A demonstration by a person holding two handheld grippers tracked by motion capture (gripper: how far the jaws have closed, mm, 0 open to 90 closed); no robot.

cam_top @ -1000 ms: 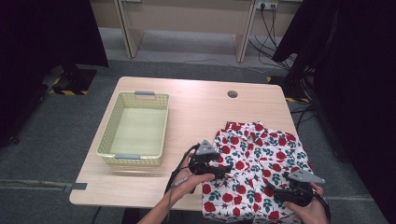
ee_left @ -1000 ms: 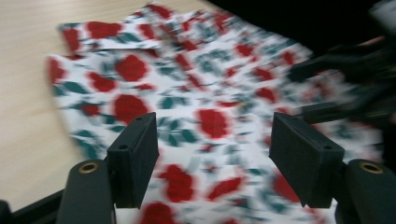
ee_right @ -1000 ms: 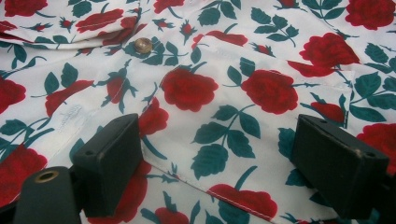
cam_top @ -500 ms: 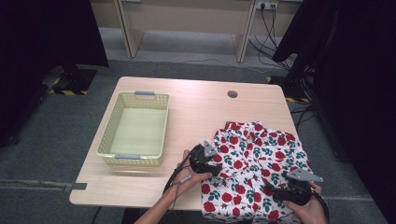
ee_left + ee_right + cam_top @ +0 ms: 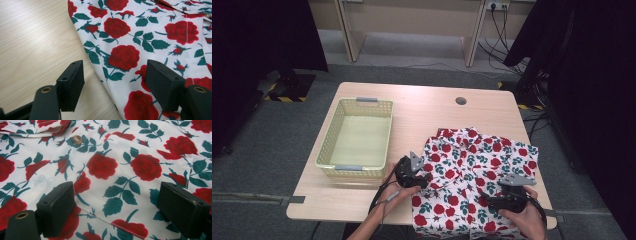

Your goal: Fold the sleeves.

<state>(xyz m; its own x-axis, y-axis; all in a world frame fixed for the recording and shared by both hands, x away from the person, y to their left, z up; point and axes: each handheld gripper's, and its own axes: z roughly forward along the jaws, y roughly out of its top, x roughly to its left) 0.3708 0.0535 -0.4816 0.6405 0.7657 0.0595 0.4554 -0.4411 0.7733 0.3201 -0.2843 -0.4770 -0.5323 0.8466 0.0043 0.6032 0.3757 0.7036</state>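
Right now my left gripper (image 5: 422, 179) hangs at the left edge of the rose-print shirt (image 5: 472, 175), which lies spread on the right half of the wooden table (image 5: 432, 107), reaching its near edge. In the left gripper view my jaws stand well apart, one over bare wood, the other over the cloth, the shirt's edge (image 5: 100, 72) running between them, nothing pinched. My right gripper (image 5: 492, 201) sits over the shirt's near right part; its jaws gape wide above the fabric, just below a small button (image 5: 76, 139), and grip nothing. To the left stands the pale yellow basket (image 5: 328, 145), apart from the shirt.
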